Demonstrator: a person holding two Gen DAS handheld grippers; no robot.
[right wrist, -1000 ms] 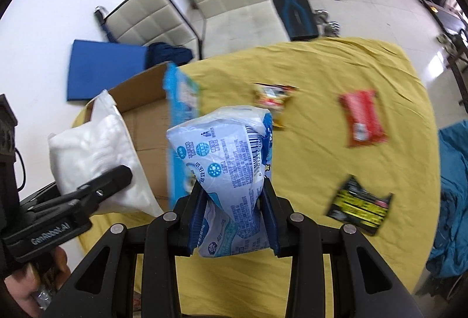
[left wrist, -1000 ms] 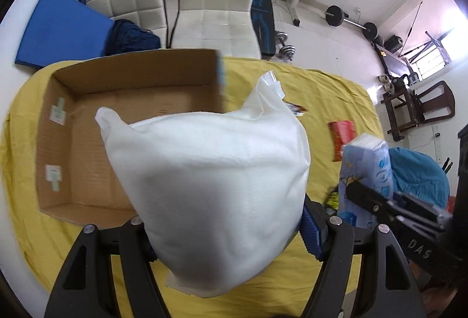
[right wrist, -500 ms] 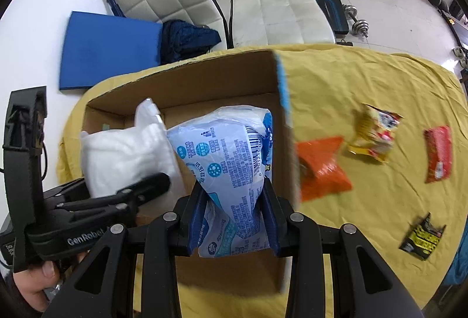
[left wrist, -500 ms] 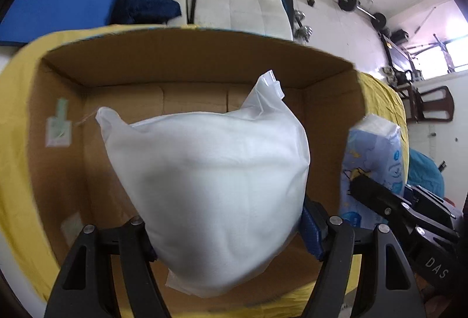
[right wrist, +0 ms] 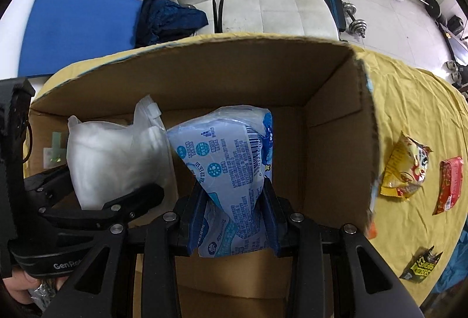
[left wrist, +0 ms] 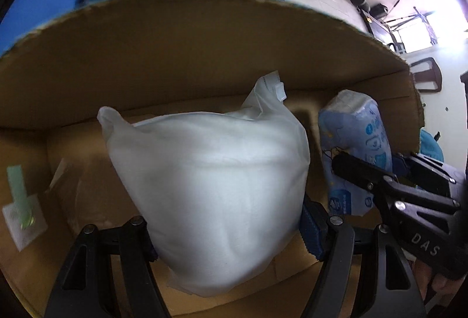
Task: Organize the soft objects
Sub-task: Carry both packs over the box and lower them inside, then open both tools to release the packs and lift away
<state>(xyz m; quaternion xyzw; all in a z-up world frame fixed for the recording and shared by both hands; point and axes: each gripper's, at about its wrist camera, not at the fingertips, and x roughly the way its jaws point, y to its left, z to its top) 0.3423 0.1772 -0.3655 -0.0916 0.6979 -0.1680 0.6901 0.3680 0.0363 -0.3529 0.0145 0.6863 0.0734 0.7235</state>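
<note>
- Your white pouch (left wrist: pixel 216 186) sits pinched in the left gripper (left wrist: pixel 231 233), inside the cardboard box (left wrist: pixel 181 55).
- Your blue tissue pack (right wrist: pixel 231 169) is squeezed between the right gripper (right wrist: pixel 234 218) fingers, also within the box, just beside the pouch.
- Snack packets (right wrist: pixel 406 169) lie on the yellow cloth (right wrist: pixel 415 101) outside the box's right wall.

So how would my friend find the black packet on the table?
Start at the big cardboard box on the yellow tablecloth. Go right past the yellow snack bag and red packet, then nearer. The black packet is the only dark one, with yellow lettering.
</note>
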